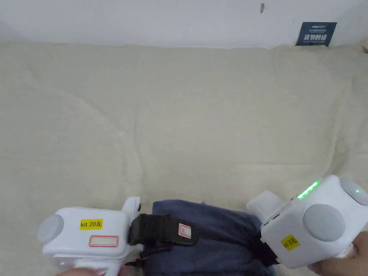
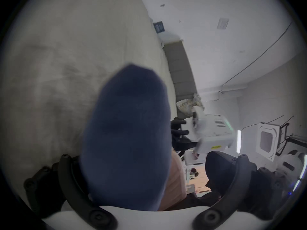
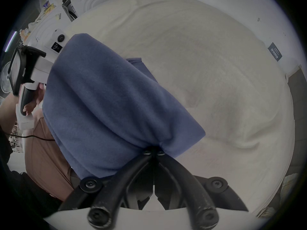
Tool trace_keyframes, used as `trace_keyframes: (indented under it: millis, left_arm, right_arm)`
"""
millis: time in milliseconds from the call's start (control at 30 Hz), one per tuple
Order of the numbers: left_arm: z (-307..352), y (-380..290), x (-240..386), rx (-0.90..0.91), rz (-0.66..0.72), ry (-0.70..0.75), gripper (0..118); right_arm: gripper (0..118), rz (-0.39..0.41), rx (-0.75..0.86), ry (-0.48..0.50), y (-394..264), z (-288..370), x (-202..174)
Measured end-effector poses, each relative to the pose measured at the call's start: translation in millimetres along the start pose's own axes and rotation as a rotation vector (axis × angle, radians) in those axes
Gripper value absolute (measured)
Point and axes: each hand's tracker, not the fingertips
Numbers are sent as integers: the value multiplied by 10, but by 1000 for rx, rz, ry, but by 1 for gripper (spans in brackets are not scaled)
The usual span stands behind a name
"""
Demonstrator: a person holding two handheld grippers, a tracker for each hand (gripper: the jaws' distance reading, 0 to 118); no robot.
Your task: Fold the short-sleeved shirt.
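Note:
A dark blue short-sleeved shirt [image 1: 215, 237] hangs bunched at the near edge of the bed, between my two grippers. My right gripper [image 3: 153, 150] is shut on a gathered edge of the shirt [image 3: 108, 109], and the cloth drapes away from its jaws. In the head view the right gripper [image 1: 266, 248] sits at the shirt's right side. My left gripper [image 1: 165, 231] is at the shirt's left side, its black jaws reaching over the cloth. In its own view the left gripper [image 2: 146, 159] has its jaws wide apart, and the shirt [image 2: 129, 125] hides one of them.
A cream blanket [image 1: 179, 107] covers the bed out to the white wall. A dark sign [image 1: 316, 34] leans at the back right. A hand [image 1: 345, 258] holds the right gripper. The person's brown-clad leg [image 3: 46, 159] is below the shirt.

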Motion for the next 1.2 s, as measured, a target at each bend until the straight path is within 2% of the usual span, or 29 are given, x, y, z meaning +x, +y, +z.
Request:
trace_keyframes:
  millis: [233,267,300,333,367,400,433,467,633,767,867,1000,1033,1100,1167,1200]
  left_arm:
    - [10,-38,77,21,44,27,115]
    - [10,-44,101,62,99,63,103]
    - [22,-40,125,79,107,100,66]
    - [49,-51,161,122,76,179,23]
    - [53,-67,185,164,19,278,23]
    - [36,-90,235,190,-1,285,23]
    - [24,-106,232,92,39,241,23]
    - [54,-117,276,72,39,239,23]
    - [590,-86,672,116,-76,324,23]
    - [1598,-30,902,150,-157,563,23]
    - [2450,9,934,171,-126,807,23]
    - [3492,84,744,197,15,959,23]
    - [3685,91,683,205,37,1010,23]
    - [3933,117,592,212,-56,1210,23]
    - [4146,120,506,195,-33,1281,24]
    - [4251,108,472,228,-9,1273,28]
  right_arm:
    - [0,-39,75,19,-158,3,25]
    - [0,-47,83,21,-175,18,25]
    - [0,-54,92,24,-195,26,28]
    - [0,-57,99,23,-213,43,28]
    - [0,-58,108,22,-233,72,26]
    - [0,-68,139,39,-249,135,27]
    - [0,-80,153,37,-275,190,23]
    - [0,-91,164,33,-307,237,13]
    - [0,-79,255,31,-389,491,-160]
    - [0,-72,279,68,-331,635,-457]
    - [0,-53,267,117,-255,604,-670]
    - [0,-23,250,142,-103,454,-890]
    - [0,-25,243,148,-67,420,-935]
    - [0,-37,225,157,-6,360,-979]
    - [0,-52,224,159,47,368,-1003]
    - [0,-55,230,162,78,409,-1020]
